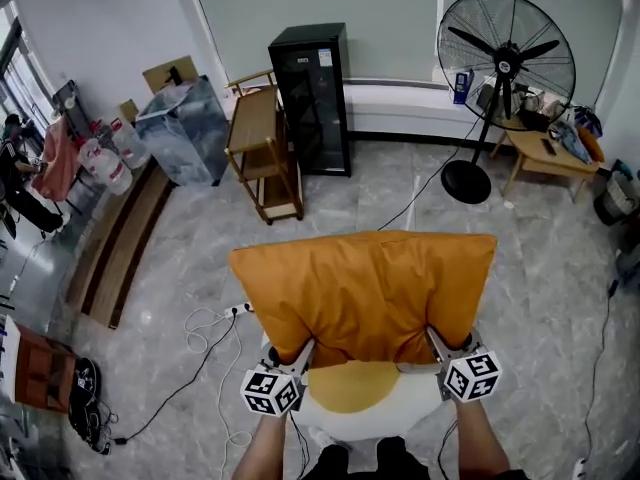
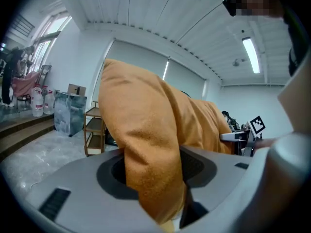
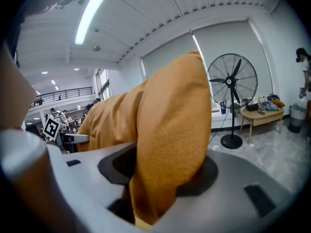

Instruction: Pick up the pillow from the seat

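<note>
An orange pillow (image 1: pixel 365 293) hangs in the air in front of me, lifted off the seat and held at its two near corners. My left gripper (image 1: pixel 295 353) is shut on the pillow's near left corner (image 2: pixel 153 178), the cloth bunched between its jaws. At the near right corner (image 3: pixel 160 174) my right gripper (image 1: pixel 437 346) is shut on the pillow (image 3: pixel 170 125) too. Below the pillow I see a white seat with a yellow cushion (image 1: pixel 355 393). Across each gripper view the other gripper's marker cube shows beyond the pillow.
A black cabinet (image 1: pixel 312 98) and a wooden trolley (image 1: pixel 262 153) stand ahead on the marble floor. A standing fan (image 1: pixel 500 78) and a low wooden table (image 1: pixel 545 153) are at the right. Cables (image 1: pixel 200 353) run over the floor at the left, near a wrapped box (image 1: pixel 185 128).
</note>
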### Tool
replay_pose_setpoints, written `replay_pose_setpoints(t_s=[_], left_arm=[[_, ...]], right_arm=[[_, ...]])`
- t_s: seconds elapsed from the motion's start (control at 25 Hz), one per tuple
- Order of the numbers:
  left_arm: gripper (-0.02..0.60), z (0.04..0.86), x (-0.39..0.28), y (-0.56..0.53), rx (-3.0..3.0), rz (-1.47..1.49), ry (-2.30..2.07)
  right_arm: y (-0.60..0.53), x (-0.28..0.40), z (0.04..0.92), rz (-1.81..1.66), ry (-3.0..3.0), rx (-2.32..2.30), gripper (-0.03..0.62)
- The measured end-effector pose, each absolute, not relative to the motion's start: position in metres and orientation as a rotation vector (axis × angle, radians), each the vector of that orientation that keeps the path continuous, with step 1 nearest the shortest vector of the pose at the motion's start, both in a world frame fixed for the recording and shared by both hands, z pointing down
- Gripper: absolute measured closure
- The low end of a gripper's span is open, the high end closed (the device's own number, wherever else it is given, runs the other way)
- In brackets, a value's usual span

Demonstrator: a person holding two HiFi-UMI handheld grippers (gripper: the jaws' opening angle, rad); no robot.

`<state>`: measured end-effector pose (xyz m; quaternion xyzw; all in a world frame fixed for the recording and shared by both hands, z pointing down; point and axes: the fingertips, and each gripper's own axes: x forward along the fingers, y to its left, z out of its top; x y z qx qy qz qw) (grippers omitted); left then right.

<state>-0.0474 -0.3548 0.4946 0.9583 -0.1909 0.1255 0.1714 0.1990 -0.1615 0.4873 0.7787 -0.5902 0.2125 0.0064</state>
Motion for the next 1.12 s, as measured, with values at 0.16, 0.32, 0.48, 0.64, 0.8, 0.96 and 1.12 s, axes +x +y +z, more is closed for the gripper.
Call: replay_pose_setpoints(t_s=[0.16,0.32,0.48,0.64,0.8,0.96,1.12], left_arm=[[0.344,0.453,-0.046,-0.351,2.773,0.302,-0.532],[0.345,0.410,-0.045,-0.351,2.839,0.258,-0.535],[0.345,0.374,-0.038,-0.350,2.891,0.194,-0.520],[0.345,0.351,-0.041,-0.347,2.916,0.137,-0.521],[0.344,0.331,-0.042,-0.345,2.939,0.073,-0.525],[0.342,0.314,-0.038,-0.351,2.970,0.040,-0.523],[0.339,0.305,-0.035,-0.352,2.980,0.028,-0.528]], right_arm=[[-0.157,0.197,0.448,0.550,-1.841,2.469,0.372],[-0.160,0.195,0.412,0.452,-1.852,2.488,0.373],[-0.156,0.197,0.378,0.377,-1.845,2.519,0.373],[-0.153,0.194,0.350,0.291,-1.847,2.539,0.373],[-0.149,0.192,0.326,0.203,-1.836,2.570,0.372],[-0.152,0.191,0.312,0.162,-1.827,2.604,0.372],[-0.153,0.194,0.305,0.131,-1.820,2.607,0.385]])
